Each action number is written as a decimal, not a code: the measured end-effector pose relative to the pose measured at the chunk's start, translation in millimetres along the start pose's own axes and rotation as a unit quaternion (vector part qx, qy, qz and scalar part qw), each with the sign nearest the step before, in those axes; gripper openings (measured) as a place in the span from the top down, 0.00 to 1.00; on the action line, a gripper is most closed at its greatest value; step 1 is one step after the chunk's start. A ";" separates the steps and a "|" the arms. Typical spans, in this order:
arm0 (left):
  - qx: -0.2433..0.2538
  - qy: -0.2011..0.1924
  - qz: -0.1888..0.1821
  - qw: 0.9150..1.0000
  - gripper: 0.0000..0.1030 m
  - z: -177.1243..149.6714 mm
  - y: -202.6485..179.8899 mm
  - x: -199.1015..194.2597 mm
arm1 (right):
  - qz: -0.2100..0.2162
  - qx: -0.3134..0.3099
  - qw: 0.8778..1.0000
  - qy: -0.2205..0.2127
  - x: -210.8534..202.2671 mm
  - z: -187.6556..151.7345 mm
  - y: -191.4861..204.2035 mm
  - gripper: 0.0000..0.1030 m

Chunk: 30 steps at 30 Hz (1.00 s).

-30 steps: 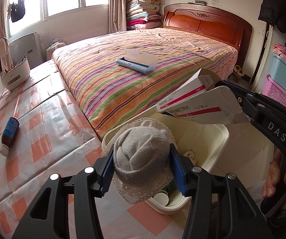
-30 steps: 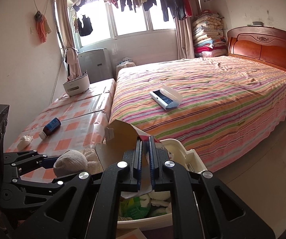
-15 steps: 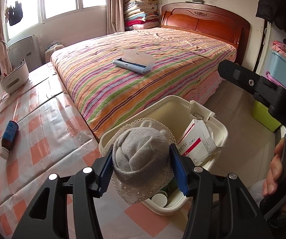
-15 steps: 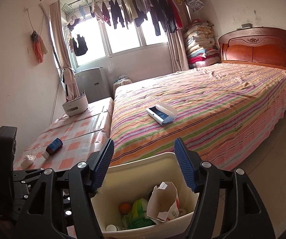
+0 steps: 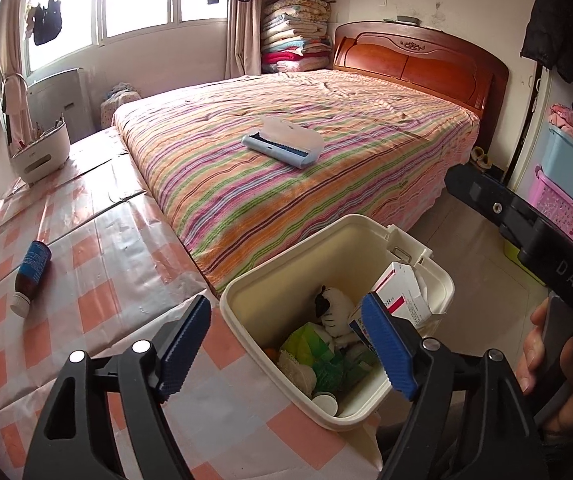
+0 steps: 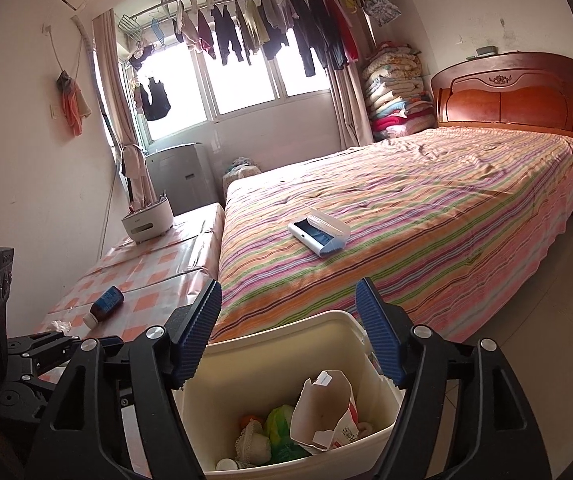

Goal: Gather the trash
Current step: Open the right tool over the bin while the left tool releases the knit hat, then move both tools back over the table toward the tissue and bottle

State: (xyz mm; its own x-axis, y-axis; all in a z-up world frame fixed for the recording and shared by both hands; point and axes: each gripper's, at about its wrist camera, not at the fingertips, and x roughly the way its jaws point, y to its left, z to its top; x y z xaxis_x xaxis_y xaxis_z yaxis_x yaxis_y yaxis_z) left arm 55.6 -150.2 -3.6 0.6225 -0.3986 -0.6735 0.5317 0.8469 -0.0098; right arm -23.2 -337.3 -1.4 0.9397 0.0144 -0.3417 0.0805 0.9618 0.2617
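Both the left claw (image 5: 286,344) and right claw (image 6: 288,334) hang released over the cream bin (image 5: 286,256), near the striped bed (image 5: 326,152), holding a torn carton (image 6: 322,412) and wrappers. A brown bottle (image 5: 32,270) lies on the checkered surface (image 5: 98,264), far left.

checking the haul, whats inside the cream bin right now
In the cream bin: a torn medicine box, green bag, knit hat, striped plush toy. Anything beneath is covered.

bin (image 5: 242,300) – cream plastic, open top, upright at bed corner | inside bin: red-white carton (image 5: 400,296) tilted on far wall, green bag (image 5: 318,360), lace-edged hat (image 6: 252,442) | brown bottle (image 5: 30,270) – lying left of bin, well apart
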 end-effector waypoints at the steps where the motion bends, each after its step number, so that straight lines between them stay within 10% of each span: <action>1: -0.002 -0.002 0.006 1.000 0.26 0.8 4.3 -2.0 | 0.003 -0.001 1.000 0.002 1.2 -0.1 1.4 0.33; 17: -0.070 -0.010 0.122 0.990 0.26 -20.5 129.6 -41.9 | 0.068 -0.056 0.995 0.039 30.5 -8.9 81.2 0.28; 30: -0.191 -0.014 0.246 0.950 0.26 -57.5 281.3 -83.1 | 0.133 -0.096 0.983 0.086 54.5 -31.7 160.6 0.28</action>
State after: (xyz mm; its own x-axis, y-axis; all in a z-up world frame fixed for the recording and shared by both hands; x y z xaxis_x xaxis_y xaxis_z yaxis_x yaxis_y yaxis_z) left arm 120.4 141.3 7.1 0.7591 0.0735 -0.6468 -0.0710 0.9970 0.0300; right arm 30.4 -173.4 -6.6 0.8480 0.3021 -0.4354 -0.2402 0.9515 0.1923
